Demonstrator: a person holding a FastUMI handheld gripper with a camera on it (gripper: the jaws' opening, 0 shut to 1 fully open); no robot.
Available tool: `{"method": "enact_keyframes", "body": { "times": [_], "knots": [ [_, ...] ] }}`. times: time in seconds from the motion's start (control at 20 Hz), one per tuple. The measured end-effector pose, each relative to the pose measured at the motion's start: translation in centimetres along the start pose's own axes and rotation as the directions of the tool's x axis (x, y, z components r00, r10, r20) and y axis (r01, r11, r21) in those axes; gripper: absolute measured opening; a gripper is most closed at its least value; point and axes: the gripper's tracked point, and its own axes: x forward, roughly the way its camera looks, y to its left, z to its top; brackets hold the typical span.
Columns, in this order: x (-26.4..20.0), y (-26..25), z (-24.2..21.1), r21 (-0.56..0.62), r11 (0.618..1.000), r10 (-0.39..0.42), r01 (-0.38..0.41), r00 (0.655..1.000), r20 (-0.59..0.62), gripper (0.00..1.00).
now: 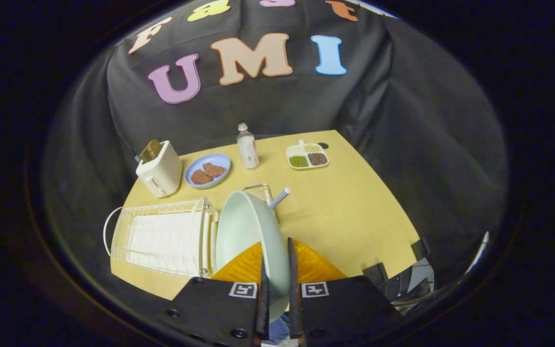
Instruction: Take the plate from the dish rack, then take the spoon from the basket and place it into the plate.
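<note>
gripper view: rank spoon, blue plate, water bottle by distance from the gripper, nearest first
Gripper is shut on the pale green plate.
1. Spoon: just beyond the plate, handle sticking out of the basket.
2. Blue plate: farther back, beside the toaster.
3. Water bottle: slightly farther than the blue plate; close call.

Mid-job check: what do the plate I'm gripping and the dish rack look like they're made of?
Plate: pale green, smooth, soft sheen, thick rim; probably glazed ceramic, possibly melamine. The gripper is shut on its rim.
Dish rack: thin white rods in a grid; looks like coated metal wire.
</note>
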Motion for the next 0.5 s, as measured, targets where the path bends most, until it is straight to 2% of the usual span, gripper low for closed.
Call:
{"method": "enact_keyframes", "body": {
  "times": [0.3, 0.5],
  "knots": [
    [5.9, -3.5, -7.0, 0.114, 0.992, 0.071, -0.06, 0.993, -0.097, 0.19],
    [10.1, -4.1, -10.2, 0.253, 0.959, 0.167, -0.127, 0.976, -0.14, 0.19]
  ]
}}
